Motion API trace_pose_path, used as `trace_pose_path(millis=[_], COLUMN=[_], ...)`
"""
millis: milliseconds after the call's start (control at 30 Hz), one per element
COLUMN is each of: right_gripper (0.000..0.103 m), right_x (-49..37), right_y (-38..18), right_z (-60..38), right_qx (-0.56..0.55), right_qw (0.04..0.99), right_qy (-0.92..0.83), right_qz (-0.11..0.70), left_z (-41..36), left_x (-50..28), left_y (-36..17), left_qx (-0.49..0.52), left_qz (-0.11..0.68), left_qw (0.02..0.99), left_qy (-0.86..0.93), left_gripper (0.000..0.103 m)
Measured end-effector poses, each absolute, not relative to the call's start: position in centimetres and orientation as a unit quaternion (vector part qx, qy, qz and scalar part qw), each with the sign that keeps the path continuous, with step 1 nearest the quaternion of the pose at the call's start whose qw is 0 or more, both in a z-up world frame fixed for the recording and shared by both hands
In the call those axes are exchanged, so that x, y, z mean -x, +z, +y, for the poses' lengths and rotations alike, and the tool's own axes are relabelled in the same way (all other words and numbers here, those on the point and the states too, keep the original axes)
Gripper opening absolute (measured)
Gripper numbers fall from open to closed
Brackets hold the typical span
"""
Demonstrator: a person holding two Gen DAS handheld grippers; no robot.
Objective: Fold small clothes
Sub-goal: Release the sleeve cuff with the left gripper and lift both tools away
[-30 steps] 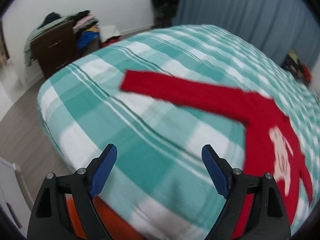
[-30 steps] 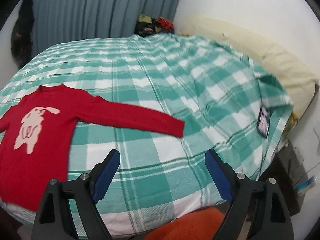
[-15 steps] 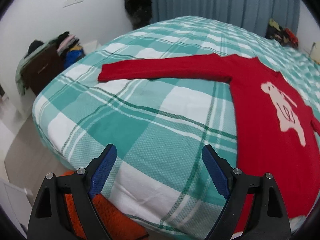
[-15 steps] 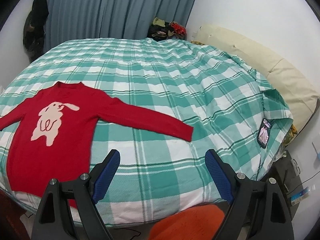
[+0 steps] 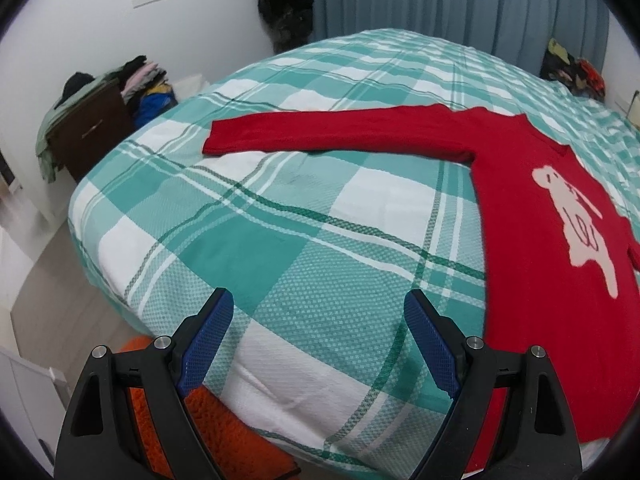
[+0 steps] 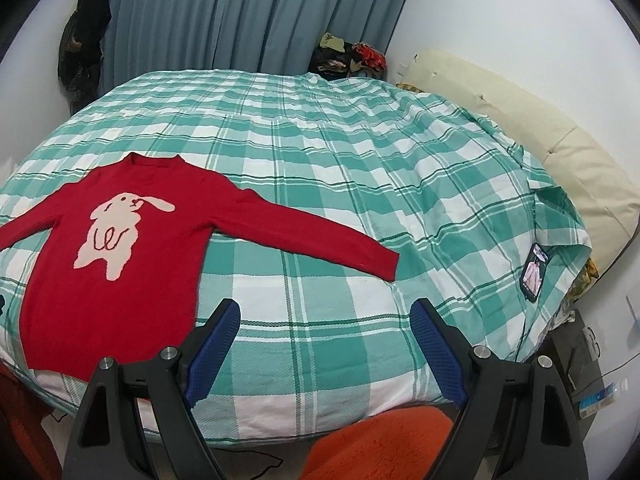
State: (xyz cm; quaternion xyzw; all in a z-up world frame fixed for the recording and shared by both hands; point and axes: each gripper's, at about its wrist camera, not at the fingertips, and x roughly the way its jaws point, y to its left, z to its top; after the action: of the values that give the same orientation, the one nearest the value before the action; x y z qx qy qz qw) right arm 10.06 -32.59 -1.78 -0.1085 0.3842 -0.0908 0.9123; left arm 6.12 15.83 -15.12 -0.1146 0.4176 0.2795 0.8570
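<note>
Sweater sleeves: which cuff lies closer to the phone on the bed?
The sleeve on the headboard side of the red sweater; its cuff ends short of the phone. The other sleeve points toward the dresser.

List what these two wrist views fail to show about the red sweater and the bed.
- Red sweater: its far sleeve end is cut off by the left edge in the right wrist view; the left wrist view loses the other sleeve at its right edge.
- Phone: screen content too small to read.
- Left gripper and right gripper, both open, hide the near bed edge.

Red bunny sweater [image 6: 120,248] — flat, sleeves outspread
</note>
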Motion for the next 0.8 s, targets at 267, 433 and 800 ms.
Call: trace_pose_path(millis=[267, 433, 800], right_gripper=[0.086, 0.086, 0.086], right_x=[-9.98, -9.93, -10.06], right_y=[-1.69, -1.65, -1.87], right_z=[-32.46, -32.48, -32.56], right_qx=[0.11, 0.115, 0.12], right_qw=[0.911, 0.911, 0.909], right_qy=[-0.091, -0.091, -0.091], right_qz=[0.387, 0.387, 0.389], left_z=[15.73, 15.82, 15.72], left_x=[-6.21, -6.29, -6.43], left_y=[-15.4, -15.48, -15.54], left_qx=[0.11, 0.111, 0.108], left_qz=[0.423, 0.425, 0.427], left_qw=[0.854, 0.851, 0.85], left_qy=[0.283, 0.287, 0.289], left_gripper=[0.088, 0.088, 0.088])
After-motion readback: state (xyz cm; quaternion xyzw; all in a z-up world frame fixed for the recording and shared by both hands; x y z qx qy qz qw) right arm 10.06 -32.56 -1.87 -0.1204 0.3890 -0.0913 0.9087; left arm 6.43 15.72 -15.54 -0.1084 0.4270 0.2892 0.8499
